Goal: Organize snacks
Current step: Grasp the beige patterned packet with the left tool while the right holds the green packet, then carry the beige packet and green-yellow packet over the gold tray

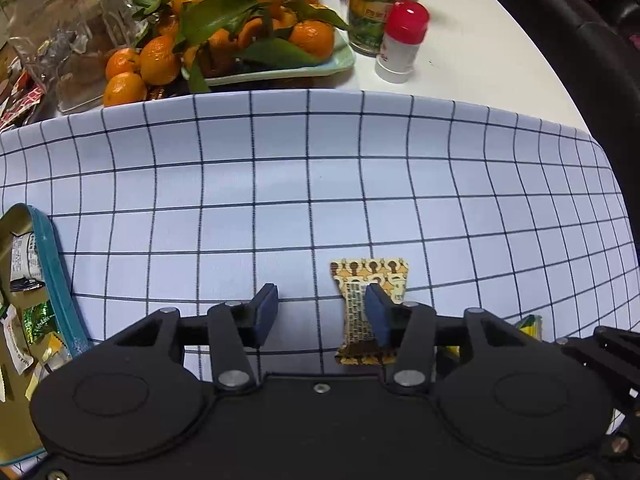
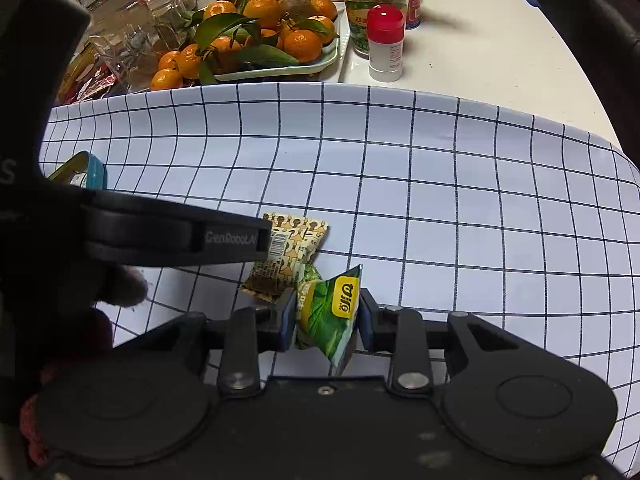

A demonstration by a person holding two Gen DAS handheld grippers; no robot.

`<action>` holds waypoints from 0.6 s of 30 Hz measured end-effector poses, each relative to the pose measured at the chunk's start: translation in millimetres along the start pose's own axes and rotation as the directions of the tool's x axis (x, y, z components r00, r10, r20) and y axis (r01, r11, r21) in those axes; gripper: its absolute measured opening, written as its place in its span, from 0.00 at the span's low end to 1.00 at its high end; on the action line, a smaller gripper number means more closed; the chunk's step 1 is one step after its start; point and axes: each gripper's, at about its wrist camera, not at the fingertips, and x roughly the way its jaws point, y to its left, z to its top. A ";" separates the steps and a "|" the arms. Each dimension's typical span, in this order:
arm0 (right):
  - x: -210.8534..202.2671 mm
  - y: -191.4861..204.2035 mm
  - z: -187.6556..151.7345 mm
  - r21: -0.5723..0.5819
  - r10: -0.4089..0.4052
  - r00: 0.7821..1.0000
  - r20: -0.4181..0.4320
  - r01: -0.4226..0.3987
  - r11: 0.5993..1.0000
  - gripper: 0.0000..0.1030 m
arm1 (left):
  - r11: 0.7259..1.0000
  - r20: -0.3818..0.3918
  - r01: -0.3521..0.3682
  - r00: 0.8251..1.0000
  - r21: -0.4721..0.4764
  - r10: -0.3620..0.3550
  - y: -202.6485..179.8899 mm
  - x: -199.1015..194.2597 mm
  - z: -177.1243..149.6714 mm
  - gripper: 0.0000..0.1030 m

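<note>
Left claw (image 1: 322, 312), seen from its own wrist camera: jaws spread wide above the checked cloth (image 1: 360, 184), gripping nothing. The brown-and-yellow patterned snack packet (image 1: 366, 300) lies flat on the cloth beneath the right-hand finger rather than between the two pads. Right claw (image 2: 326, 314): clenched on a green-and-yellow snack packet (image 2: 332, 312), both pads pressing its sides, the packet standing on edge just beside the patterned one.

The blue-rimmed tin (image 1: 52, 264), already holding several wrappers, sits at the left edge of the cloth and is the likely destination. To take the patterned packet cleanly, the left claw should shift sideways until the packet's narrow waist lies centred between the pads, then descend and close across that waist. The right claw's load should be carried over the tin's rim before release.

Hidden or unclear: the tin is cut off by the frame in the left view and largely masked by the left tool in the right view. Whether the two packets touch cannot be told. A dark, fuzzy shape at lower left of the right view is possibly a sleeve.
</note>
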 end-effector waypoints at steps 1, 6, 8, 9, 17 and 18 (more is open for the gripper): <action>0.1 -0.7 -0.3 0.002 -0.001 1.000 -0.001 0.001 1.000 0.33 | 1.000 -0.006 0.002 1.000 0.007 -0.002 -4.2 6.7 2.7 0.54; 0.1 -6.1 -2.8 0.013 -0.008 1.000 -0.005 0.009 1.000 0.33 | 0.997 -0.007 -0.042 0.999 0.063 0.043 -19.6 12.6 -3.5 0.56; -0.4 -8.3 -4.4 0.014 -0.010 1.000 -0.007 0.010 1.000 0.33 | 0.995 0.010 -0.063 0.998 0.072 0.063 -24.0 12.8 -4.9 0.58; -0.4 -9.5 -5.1 0.014 -0.012 1.000 -0.008 0.012 1.000 0.33 | 0.995 0.016 -0.071 0.997 0.076 0.070 -25.7 12.9 -5.1 0.58; -5.7 -14.2 -8.3 0.029 -0.024 1.000 0.000 0.024 0.999 0.33 | 0.993 0.032 -0.111 0.993 0.047 0.109 -31.3 18.3 -2.2 0.63; -5.8 -14.5 -8.8 0.031 -0.026 1.000 0.000 0.026 0.999 0.33 | 0.992 0.036 -0.117 0.993 0.050 0.115 -32.4 18.8 -2.2 0.63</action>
